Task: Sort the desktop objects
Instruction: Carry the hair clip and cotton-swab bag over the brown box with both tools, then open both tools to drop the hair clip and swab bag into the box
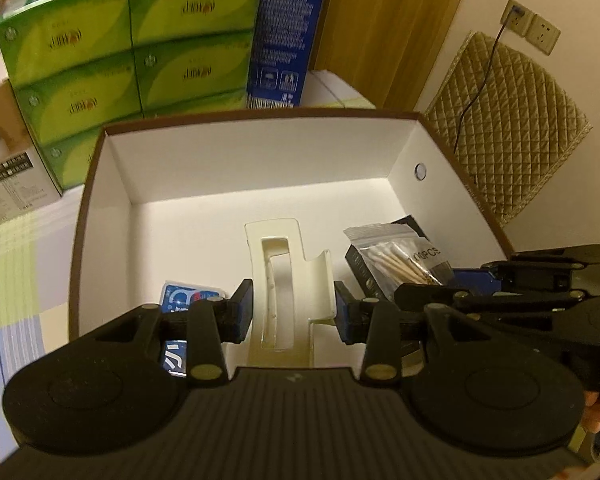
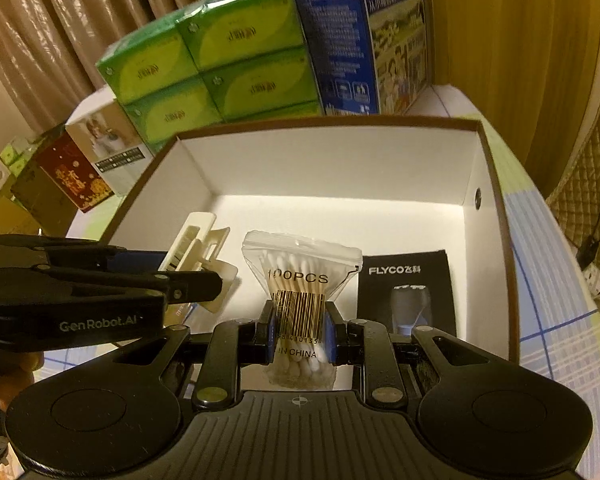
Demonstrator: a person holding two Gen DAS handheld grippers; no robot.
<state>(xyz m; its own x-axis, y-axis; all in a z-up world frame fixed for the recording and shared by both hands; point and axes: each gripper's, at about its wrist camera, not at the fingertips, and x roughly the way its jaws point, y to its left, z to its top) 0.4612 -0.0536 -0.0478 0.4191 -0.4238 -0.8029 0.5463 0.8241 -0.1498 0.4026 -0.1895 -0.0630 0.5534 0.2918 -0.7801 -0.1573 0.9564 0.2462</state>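
A brown cardboard box with a white inside (image 1: 260,168) (image 2: 340,160) stands on the table. My left gripper (image 1: 294,310) is shut on a cream plastic insert tray (image 1: 288,280) and holds it over the box floor; the tray also shows in the right wrist view (image 2: 198,256). My right gripper (image 2: 299,334) is shut on a clear bag of cotton swabs marked 100PCS (image 2: 300,292) (image 1: 396,258), held inside the box. A black FLYCO booklet (image 2: 408,292) lies on the box floor at the right. A blue packet (image 1: 184,298) lies at the left under my left gripper.
Stacked green tissue packs (image 1: 132,48) (image 2: 220,72) and a tall blue carton (image 1: 288,32) (image 2: 360,36) stand behind the box. A small white product box (image 1: 8,160) and a red box (image 2: 74,176) stand at the left. A quilted cover (image 1: 512,120) hangs at the right.
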